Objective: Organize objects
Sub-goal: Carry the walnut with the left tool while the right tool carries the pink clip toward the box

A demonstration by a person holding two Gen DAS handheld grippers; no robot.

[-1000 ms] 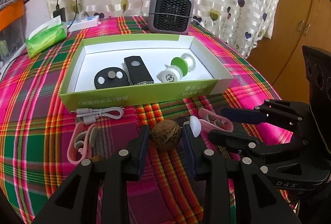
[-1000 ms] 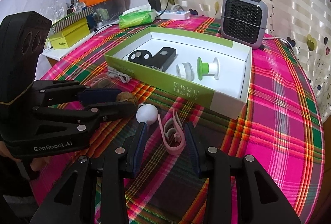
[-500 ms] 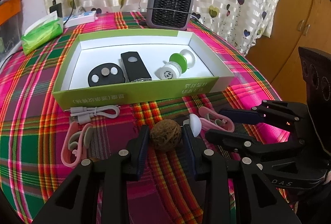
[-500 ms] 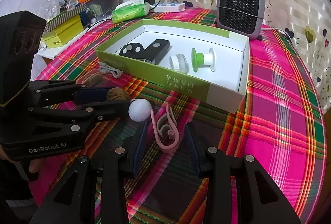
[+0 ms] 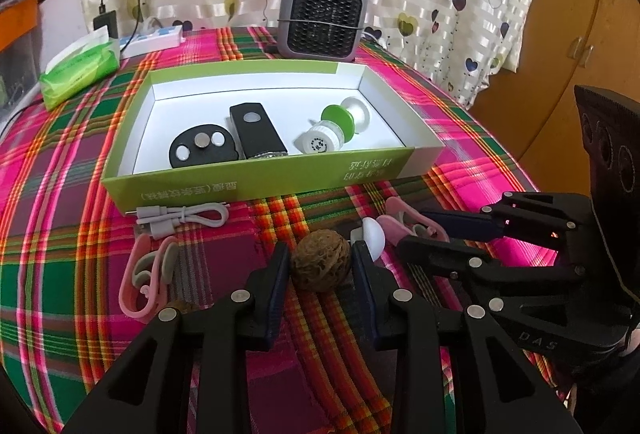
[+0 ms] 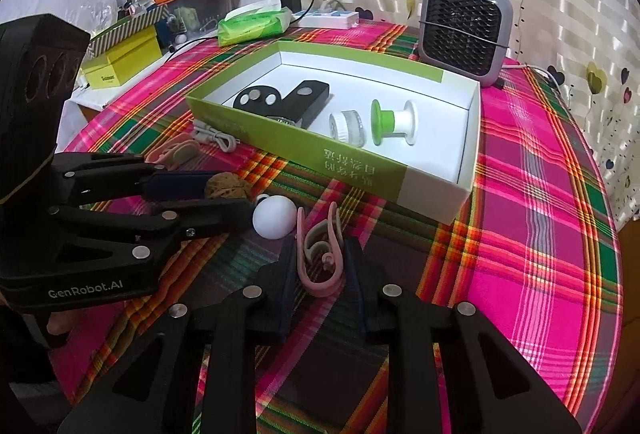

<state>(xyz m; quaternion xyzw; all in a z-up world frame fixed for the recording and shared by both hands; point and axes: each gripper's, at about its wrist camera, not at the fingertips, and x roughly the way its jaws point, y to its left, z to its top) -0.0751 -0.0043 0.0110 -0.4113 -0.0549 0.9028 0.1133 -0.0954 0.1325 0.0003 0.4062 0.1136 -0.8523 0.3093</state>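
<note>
Walnut point(image 5: 321, 260) clamped in left gripper point(image 5: 320, 266); right gripper point(image 6: 320, 266) closed on pink clip point(image 6: 320, 254), white ball point(image 6: 274, 215) just left of it.

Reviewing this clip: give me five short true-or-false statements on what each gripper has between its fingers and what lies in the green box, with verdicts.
1. The left gripper has the walnut between its fingers. True.
2. The right gripper is closed around the white ball. False: it brackets the pink ear hook; the ball lies on the cloth.
3. The green box is empty. False: it holds two black devices and a green-and-white spool.
4. The white cable lies outside the box. True.
5. The heater stands inside the box. False: behind it.
</note>
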